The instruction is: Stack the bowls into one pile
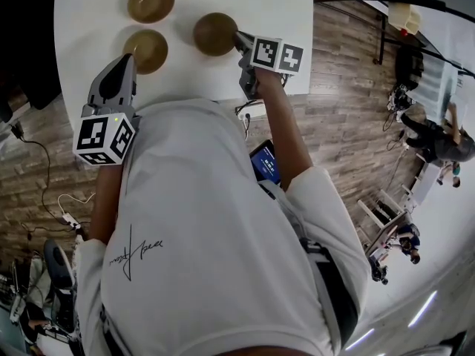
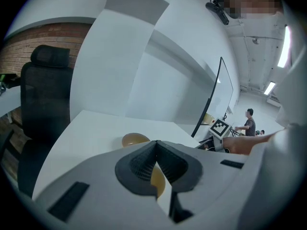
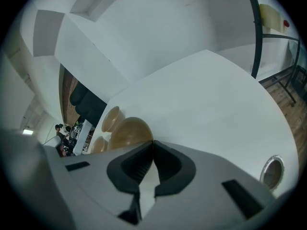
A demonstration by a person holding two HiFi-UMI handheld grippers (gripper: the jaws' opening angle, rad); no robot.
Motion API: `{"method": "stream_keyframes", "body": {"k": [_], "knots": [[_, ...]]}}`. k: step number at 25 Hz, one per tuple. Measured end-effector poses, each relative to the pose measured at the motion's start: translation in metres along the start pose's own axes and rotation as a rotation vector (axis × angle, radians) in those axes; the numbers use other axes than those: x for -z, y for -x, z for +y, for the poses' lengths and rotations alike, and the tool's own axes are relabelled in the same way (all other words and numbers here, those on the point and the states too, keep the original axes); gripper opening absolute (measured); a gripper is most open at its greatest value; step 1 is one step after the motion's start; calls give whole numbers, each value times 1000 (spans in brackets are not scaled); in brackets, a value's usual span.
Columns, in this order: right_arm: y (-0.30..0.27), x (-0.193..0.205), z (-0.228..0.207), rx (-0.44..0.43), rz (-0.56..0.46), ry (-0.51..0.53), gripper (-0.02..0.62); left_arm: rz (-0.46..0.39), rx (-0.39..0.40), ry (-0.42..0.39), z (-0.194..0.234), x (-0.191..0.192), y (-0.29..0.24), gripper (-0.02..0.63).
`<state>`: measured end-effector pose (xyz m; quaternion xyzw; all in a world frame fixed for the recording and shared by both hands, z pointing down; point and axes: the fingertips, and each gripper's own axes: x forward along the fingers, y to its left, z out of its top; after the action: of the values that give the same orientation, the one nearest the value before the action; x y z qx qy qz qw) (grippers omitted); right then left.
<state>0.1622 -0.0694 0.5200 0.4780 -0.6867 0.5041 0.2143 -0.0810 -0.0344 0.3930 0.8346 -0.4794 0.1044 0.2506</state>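
We had both jaw pairs pinched together, empty: right gripper (image 1: 239, 38) just beside the round brown bowl (image 1: 214, 33) at upper centre, left gripper (image 1: 129, 57) near a second brown bowl (image 1: 146, 50) on the white surface (image 1: 89, 21).

We see bright, even light on the white table (image 1: 282, 6), nearly washed out, with faint shadows. Both gripper views bend strongly at the edges and go black in the corners; ceiling strips (image 2: 287, 47) glare at far right, and the left claw (image 2: 156, 143), close to the lens, is soft.

No legible text anywhere, script (image 1: 136, 255) on shirt (image 1: 223, 199) unreadable
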Motion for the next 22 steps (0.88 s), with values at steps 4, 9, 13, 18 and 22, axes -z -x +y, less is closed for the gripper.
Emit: {"method": "stream_keyframes", "body": {"k": [4, 9, 13, 18, 22], "knots": [[1, -1, 4, -5, 0, 6, 17, -2, -4, 17, 1, 2, 2, 8], [4, -6, 19, -40, -6, 10, 17, -6, -12, 29, 3, 2, 4, 8], [4, -11, 28, -57, -10, 26, 17, -8, -13, 32, 4, 3, 5, 8], [4, -16, 37, -81, -18, 23, 17, -11, -21, 41, 5, 4, 8, 8], [3, -18, 44, -90, -18, 32, 17, -15, -26, 50, 8, 4, 11, 8]]}}
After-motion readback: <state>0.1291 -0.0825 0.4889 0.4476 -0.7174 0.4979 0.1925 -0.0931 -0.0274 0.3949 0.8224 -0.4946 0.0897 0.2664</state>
